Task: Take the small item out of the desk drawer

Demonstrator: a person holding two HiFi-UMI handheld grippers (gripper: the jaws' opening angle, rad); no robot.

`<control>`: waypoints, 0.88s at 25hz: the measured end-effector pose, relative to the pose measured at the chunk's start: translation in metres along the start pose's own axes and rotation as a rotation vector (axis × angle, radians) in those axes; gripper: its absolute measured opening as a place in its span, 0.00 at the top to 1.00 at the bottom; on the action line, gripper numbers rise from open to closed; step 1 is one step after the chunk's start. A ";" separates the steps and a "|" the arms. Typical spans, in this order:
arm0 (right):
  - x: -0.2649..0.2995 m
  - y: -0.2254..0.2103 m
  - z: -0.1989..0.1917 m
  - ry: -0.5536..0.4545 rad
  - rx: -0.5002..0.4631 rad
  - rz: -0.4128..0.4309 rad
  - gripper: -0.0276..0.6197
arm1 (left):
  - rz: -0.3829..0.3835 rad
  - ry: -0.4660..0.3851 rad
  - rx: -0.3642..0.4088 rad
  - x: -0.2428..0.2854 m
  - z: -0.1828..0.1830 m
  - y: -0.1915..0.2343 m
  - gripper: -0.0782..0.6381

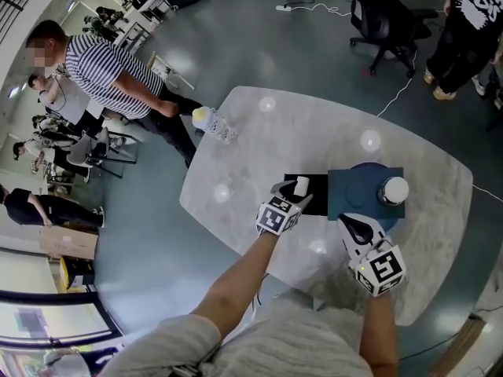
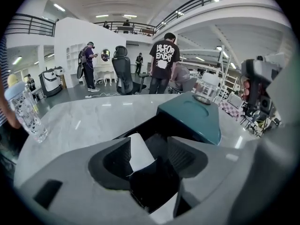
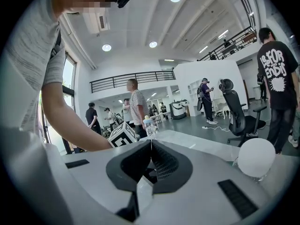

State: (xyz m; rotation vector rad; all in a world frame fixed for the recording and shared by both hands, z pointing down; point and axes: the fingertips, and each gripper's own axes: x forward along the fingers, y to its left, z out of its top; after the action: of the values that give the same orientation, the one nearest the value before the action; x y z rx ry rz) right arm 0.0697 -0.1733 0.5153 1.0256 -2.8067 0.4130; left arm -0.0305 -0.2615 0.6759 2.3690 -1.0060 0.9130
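Note:
A teal desk box (image 1: 355, 193) stands on the marble table (image 1: 267, 140), its black drawer (image 1: 318, 195) pulled out to the left. My left gripper (image 1: 294, 194) points down into the drawer. In the left gripper view its jaws (image 2: 149, 145) stand apart, and a small white item (image 2: 139, 153) sits between them, leaning on the left one. My right gripper (image 1: 354, 226) hovers in front of the box, and its jaws (image 3: 150, 143) are shut with nothing between them.
A white ball (image 1: 394, 189) rests on the teal box (image 2: 192, 116). A clear bottle with a yellow cap (image 1: 214, 124) stands at the table's far left edge, beside a person in a striped shirt (image 1: 110, 73). Office chairs and other people are around the table.

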 end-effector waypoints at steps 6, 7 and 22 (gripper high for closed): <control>-0.009 -0.005 -0.001 -0.007 0.007 -0.016 0.94 | 0.047 0.098 0.014 0.014 -0.010 0.005 0.52; -0.009 -0.007 -0.002 -0.009 0.008 -0.018 0.94 | 0.055 0.115 0.020 0.017 -0.011 0.006 0.52; -0.012 -0.016 -0.003 -0.003 0.017 -0.033 0.94 | 0.158 0.246 -0.004 0.036 -0.021 0.024 0.50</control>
State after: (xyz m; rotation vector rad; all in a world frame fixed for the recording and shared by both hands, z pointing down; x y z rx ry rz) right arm 0.0894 -0.1765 0.5195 1.0750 -2.7894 0.4327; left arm -0.0379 -0.2818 0.7186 2.1307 -1.1039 1.2244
